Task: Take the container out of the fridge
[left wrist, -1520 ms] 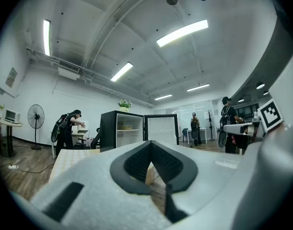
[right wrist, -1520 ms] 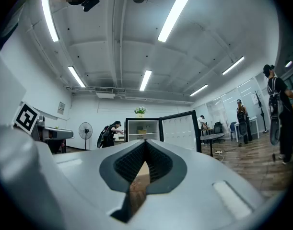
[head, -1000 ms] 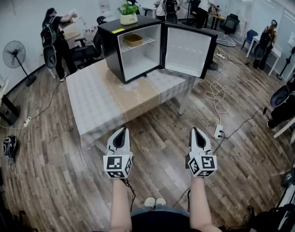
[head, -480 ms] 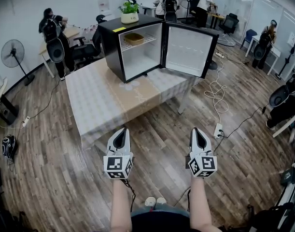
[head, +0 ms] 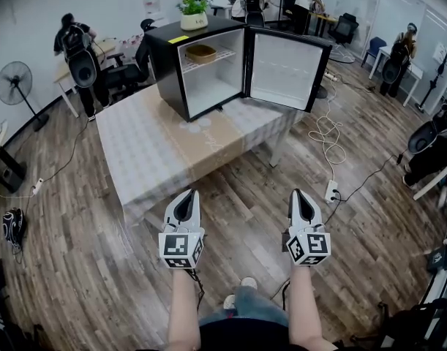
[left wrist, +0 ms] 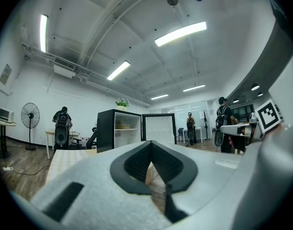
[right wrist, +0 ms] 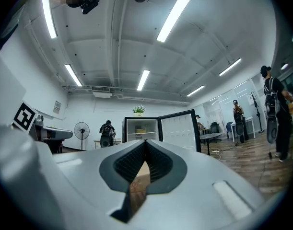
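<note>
A black mini fridge (head: 167, 72) stands at the far end of the table (head: 157, 152), its door (head: 285, 72) swung open to the right. The container (head: 201, 53), a shallow tan bowl, sits on the fridge's upper wire shelf; it shows small in the left gripper view (left wrist: 123, 126) and the right gripper view (right wrist: 141, 130). My left gripper (head: 186, 194) and right gripper (head: 298, 194) hang side by side over the wood floor, short of the table's near edge and far from the fridge. Both point toward the fridge, jaws shut and holding nothing (left wrist: 150, 145) (right wrist: 145, 143).
A potted plant (head: 194, 13) stands on top of the fridge. A standing fan (head: 12, 82) is at the far left. Cables and a power strip (head: 331, 191) lie on the floor right of the table. Several people and office chairs are at the back of the room.
The view has moved a little forward toward the table and one of my feet has stepped ahead. Both grippers keep their pose. A person at the back left has turned away.
</note>
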Available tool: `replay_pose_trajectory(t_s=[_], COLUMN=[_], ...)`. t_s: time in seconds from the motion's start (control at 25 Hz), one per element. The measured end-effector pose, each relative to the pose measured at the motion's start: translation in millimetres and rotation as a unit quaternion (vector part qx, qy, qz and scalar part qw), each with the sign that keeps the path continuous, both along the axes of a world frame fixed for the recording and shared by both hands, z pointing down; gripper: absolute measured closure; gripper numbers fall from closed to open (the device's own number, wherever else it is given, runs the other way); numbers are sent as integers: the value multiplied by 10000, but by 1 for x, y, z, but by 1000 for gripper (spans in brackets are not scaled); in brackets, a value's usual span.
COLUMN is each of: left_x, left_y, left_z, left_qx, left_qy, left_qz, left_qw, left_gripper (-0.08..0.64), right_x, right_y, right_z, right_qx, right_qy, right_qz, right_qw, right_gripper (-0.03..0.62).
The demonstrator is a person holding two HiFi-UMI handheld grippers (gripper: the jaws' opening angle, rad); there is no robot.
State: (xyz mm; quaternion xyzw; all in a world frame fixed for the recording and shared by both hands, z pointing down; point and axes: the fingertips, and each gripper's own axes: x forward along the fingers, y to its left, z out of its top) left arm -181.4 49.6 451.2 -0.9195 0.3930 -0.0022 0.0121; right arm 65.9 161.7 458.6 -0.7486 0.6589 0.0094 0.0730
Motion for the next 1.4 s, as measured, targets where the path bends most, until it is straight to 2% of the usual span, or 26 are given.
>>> replay_pose_trajectory(t_s=[0.44,0.52,0.64,0.84,1.16,1.4], left_x=[23,27,35,62,130,181], left_y=[-41,-52,-73,-123,-229,-310], left_z=[-9,-10,-7,1,4,3], left_qx=[122,170,190,127,31,4], left_qy=[68,49,8,12,38,9], left_qz=[21,-6,-89,-247,-514,-707], left_qw=[9999,9998,9998,9996,9987,9975], left_gripper=[555,555,555,555,554,555], right_x=[19,22,30,53,118,161], right_y=[-46,-62,-89,-149,-270,-367], right_z=[-8,-5,0,1,0,-6], right_qx=[139,154,200,304,347,353], right_qy=[13,-60,-93,-50,-129,-78], right_qz=[-174,-306,-484,-826,-1289,-1638], right_qw=[9998,9994,9986,9961,9910,9858], right_gripper=[592,466,437,352,295,287])
